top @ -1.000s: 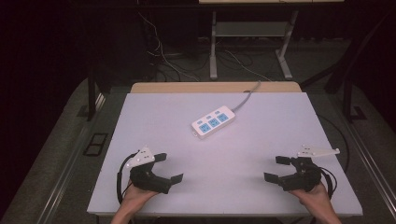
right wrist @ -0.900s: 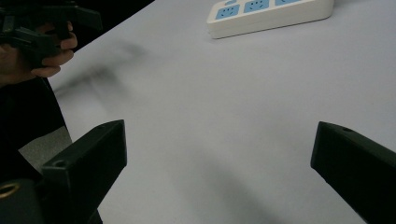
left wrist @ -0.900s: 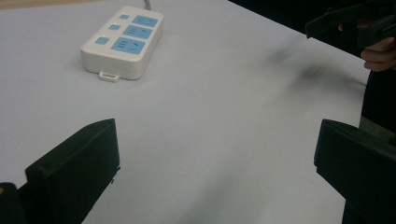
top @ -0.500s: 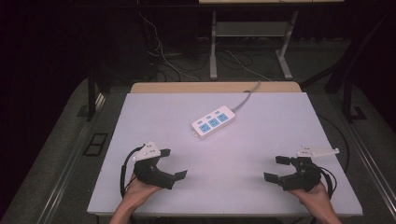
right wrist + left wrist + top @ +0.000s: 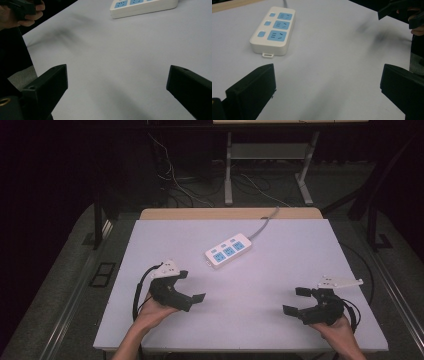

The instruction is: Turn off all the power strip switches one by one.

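Note:
A white power strip with blue sockets lies on the white table, a little behind its middle, and its cable runs off the far edge. My left gripper is held at the front left, open and empty, with its jaws pointing toward the strip. In the left gripper view the power strip lies ahead between the wide-apart jaws of that gripper. My right gripper is at the front right, open, with nothing between its jaws. The right gripper view shows the power strip at the top edge.
A wooden tabletop edge borders the far side of the white surface. Behind it, loose cables and a metal stand are on the dark floor. The other hand and its gripper appear at the upper right of the left gripper view.
My left gripper has moved forward and slightly right, toward the power strip. The right gripper has stayed in place. Both stay open.

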